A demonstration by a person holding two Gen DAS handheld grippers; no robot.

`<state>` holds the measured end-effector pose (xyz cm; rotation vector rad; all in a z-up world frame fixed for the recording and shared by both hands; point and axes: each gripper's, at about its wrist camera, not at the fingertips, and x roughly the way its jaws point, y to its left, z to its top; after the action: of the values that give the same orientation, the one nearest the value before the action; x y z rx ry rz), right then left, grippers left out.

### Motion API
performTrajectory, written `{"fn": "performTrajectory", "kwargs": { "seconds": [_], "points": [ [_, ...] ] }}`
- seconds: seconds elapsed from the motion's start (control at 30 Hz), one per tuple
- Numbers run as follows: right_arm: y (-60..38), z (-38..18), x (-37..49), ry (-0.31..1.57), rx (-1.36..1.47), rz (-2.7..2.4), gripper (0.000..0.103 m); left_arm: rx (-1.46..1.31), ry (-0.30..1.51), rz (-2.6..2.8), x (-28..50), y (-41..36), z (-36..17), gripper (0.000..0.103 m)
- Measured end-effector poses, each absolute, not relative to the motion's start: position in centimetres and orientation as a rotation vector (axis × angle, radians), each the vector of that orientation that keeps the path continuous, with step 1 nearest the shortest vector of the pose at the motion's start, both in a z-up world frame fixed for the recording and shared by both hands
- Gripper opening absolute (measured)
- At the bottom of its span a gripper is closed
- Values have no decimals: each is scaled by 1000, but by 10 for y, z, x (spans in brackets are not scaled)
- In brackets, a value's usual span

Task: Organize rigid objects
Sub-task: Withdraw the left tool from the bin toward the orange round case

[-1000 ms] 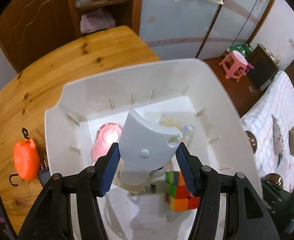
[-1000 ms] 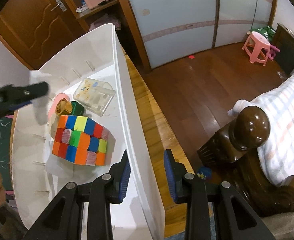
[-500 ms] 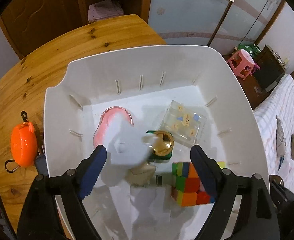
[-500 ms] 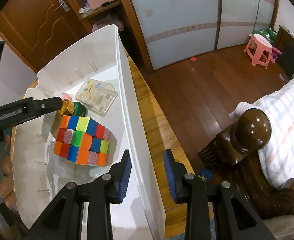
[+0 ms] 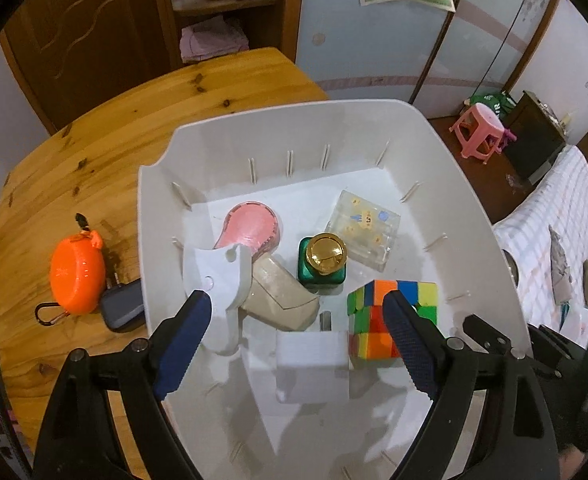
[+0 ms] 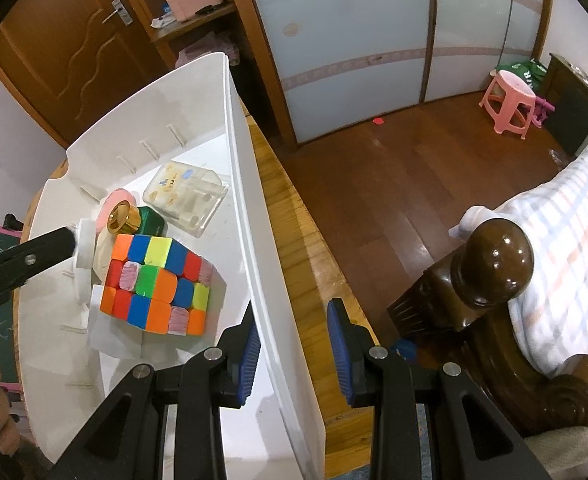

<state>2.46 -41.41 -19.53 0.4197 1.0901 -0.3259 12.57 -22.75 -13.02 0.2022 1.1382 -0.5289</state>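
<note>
Glossy white plastic bin (image 5: 445,168), knotty wooden table (image 5: 106,148)

A home bedroom is showing here; a bed (image 6: 565,216) in a checked cover is lying behind a carved wooden bedpost (image 6: 493,260). A pink stool (image 6: 509,106) is standing on wooden flooring (image 6: 393,168); a wooden door (image 5: 82,40) is closing off the room.

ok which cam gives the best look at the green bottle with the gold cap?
Left wrist: the green bottle stands unobstructed in the white bin, cap seen from above. Right wrist shows only its gold cap and a green corner behind the puzzle cube.
</note>
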Motion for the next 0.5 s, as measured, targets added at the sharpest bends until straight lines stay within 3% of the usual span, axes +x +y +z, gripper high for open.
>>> {"fn": "performTrajectory", "kwargs": {
  "seconds": [0.5],
  "points": [
    [-414, -196, 24, 1090, 399, -374, 32, 154, 1057, -528, 101, -189, -104, 90]
  ]
}}
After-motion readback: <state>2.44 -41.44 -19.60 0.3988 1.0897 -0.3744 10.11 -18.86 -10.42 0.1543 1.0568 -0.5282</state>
